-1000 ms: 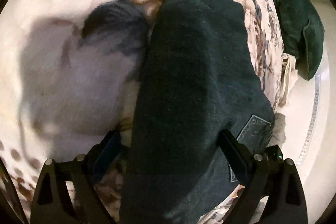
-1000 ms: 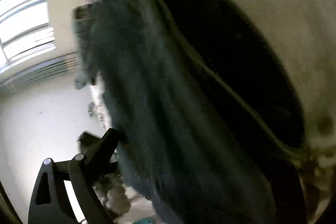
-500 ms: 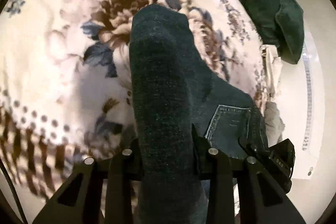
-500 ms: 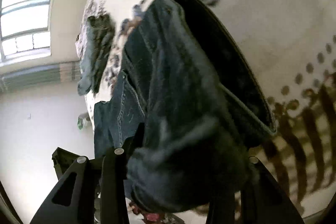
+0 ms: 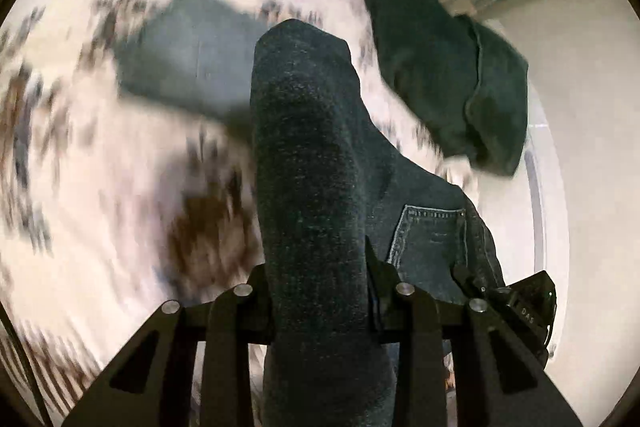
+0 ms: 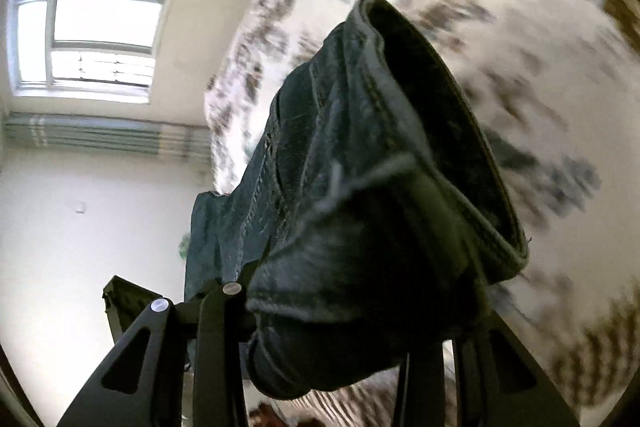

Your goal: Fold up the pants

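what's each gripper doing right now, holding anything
left gripper: jaws closed on a bunched fold of the dark jeans.
right gripper: jaws closed on the jeans' thick hemmed edge.

Left tongs [image 5: 320, 291] and right tongs [image 6: 352, 307] both clamped, angled downward.

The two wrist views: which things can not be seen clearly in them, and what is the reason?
- Left wrist view: the left gripper pads, hidden by the jeans bunched between them.
- Right wrist view: the right gripper far finger, covered by the hanging jeans waistband.
- Both views: the floral bedcover pattern, smeared by motion blur.
- Left wrist view: the dark green garment, blurred.
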### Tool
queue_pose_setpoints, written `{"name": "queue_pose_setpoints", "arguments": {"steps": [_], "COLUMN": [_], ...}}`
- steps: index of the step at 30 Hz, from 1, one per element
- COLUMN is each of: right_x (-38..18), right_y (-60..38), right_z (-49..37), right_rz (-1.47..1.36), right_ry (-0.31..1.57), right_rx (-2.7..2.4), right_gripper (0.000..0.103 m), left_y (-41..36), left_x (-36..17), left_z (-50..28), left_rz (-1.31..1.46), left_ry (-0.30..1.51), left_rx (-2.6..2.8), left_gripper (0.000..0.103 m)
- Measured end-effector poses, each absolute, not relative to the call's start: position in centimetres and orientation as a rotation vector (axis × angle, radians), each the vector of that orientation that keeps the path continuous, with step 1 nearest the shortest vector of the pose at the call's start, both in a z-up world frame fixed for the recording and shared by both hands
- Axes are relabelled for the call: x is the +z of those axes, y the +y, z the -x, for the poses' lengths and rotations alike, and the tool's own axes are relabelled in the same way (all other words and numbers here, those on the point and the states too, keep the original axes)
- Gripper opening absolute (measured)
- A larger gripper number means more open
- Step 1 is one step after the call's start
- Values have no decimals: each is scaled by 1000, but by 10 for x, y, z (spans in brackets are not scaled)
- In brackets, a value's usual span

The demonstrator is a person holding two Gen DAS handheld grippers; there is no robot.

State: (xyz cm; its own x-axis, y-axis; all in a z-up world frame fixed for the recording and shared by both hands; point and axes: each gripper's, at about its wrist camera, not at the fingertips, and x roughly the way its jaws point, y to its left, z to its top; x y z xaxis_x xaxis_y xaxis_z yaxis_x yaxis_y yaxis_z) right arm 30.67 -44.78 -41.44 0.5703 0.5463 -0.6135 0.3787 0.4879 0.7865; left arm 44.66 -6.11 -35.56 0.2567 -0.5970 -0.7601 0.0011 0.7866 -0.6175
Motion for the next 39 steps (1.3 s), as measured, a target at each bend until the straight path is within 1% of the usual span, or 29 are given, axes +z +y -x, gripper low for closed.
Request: {"name": "queue_pose_setpoints", "arguments": {"steps": [4, 7, 9, 12, 14, 16, 17, 20, 21, 22, 23, 24, 25, 26, 27, 28, 29, 30, 31, 33, 36, 39], "right_x": [-436, -466, -497, -555, -583, -604, -607, -601, -595, -586, -578, -568, -555, -544, -531, -512, -501, -491, -478, -464, -446, -433], "right_y": [-396, -362, -346, -327, -318, -313, -311, -306, -305, -303, -300, -296, -290, -286, -281, -272, -265, -259, -248, -242, -239, -240], "right_z": [-432, -521, -553, -601, -611, -611, -609, -608, -609, -611, -614, -615, -615, -616, -614, -613, -612, -609, -607, -604, -571, -563], "right_rz": [-1103, -1096, -1104, -1102, -1096, -1105, -1101, -1069, -1047, -1007, -968, -921, -847, -800, -728, -607, -520, -434, -320, -193, -110, -103], "right_ry": [961, 952, 956, 1009, 1057, 1072, 1074, 1092, 1119, 1149, 1174, 1173, 1215, 1231, 1241, 1252, 1251, 1250, 1250, 1240, 1231, 1210], "right_rx": [151, 170, 181, 173, 153, 145, 150, 149, 131, 106, 90, 85, 51, 31, 2, -46, -82, -119, -177, -240, -275, -285], "right_gripper": [39, 39, 39, 39, 39, 38, 38, 40, 44, 51, 53, 67, 88, 91, 92, 92, 92, 93, 94, 94, 94, 94], "left_y": [-25, -2, 11, 27, 36, 46, 49, 56, 55, 52, 49, 44, 41, 37, 30, 27, 22, 15, 12, 1, -8, -15], "left_x": [-364, -388, -411, -468, -513, -541, -545, -546, -539, -530, -523, -509, -501, -491, -480, -475, -468, -461, -458, -450, -442, -433], "left_z": [-562, -633, -664, -702, -714, -715, -715, -710, -706, -703, -700, -695, -691, -686, -678, -676, -671, -664, -660, -649, -636, -625], "left_rz": [536, 499, 488, 466, 430, 426, 434, 481, 459, 405, 367, 306, 267, 224, 165, 119, 78, 37, 14, -33, -60, -60], "left_ry": [1226, 1218, 1224, 1269, 1347, 1382, 1379, 1387, 1385, 1378, 1372, 1366, 1357, 1337, 1314, 1299, 1278, 1256, 1245, 1221, 1203, 1193], "left_rx": [-433, -426, -426, -431, -427, -445, -458, -461, -434, -394, -365, -307, -280, -252, -211, -179, -150, -130, -121, -112, -99, -99], "left_gripper": [29, 29, 29, 29, 30, 34, 36, 40, 45, 48, 52, 54, 54, 57, 68, 74, 84, 88, 90, 93, 94, 94]}}
